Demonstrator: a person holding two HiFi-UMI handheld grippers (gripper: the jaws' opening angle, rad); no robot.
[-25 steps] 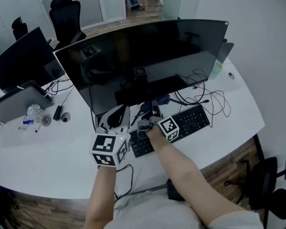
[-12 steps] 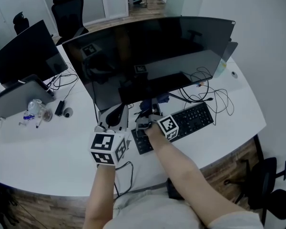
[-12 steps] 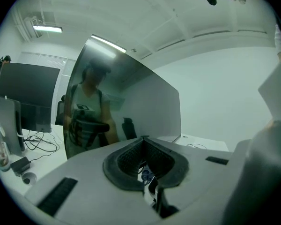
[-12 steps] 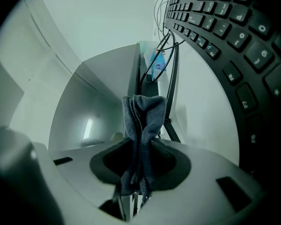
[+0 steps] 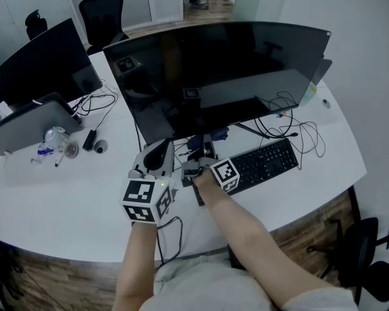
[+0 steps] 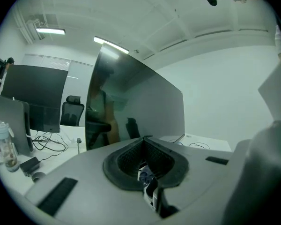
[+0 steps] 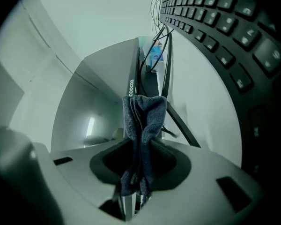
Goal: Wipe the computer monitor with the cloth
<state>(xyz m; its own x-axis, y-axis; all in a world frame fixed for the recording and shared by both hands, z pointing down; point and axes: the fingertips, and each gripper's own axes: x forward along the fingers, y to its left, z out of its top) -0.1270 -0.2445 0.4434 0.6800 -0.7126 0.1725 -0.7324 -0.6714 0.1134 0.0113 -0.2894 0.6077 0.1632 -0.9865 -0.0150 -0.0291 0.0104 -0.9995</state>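
On the white table (image 5: 65, 199) in the head view, the wide dark monitor (image 5: 227, 70) stands at 12 o'clock of both grippers, with a black keyboard (image 5: 266, 161) at its foot toward 3 o'clock. The left gripper (image 5: 154, 155) and the right gripper (image 5: 190, 168) sit side by side just below the screen's lower edge. A second monitor (image 5: 39, 63) stands at 10 o'clock, a clear bottle (image 5: 55, 138) near it, and an office chair (image 5: 104, 11) at 11 o'clock. From the left gripper view, the jaws are pressed together with nothing between them, and the monitor rises just beyond them at 12 o'clock. From the right gripper view, the jaws are clamped on a dark grey cloth (image 7: 144, 116) that stands up between them in a bunched fold; the monitor's edge lies close behind it and the keyboard fills the frame at 2 o'clock.
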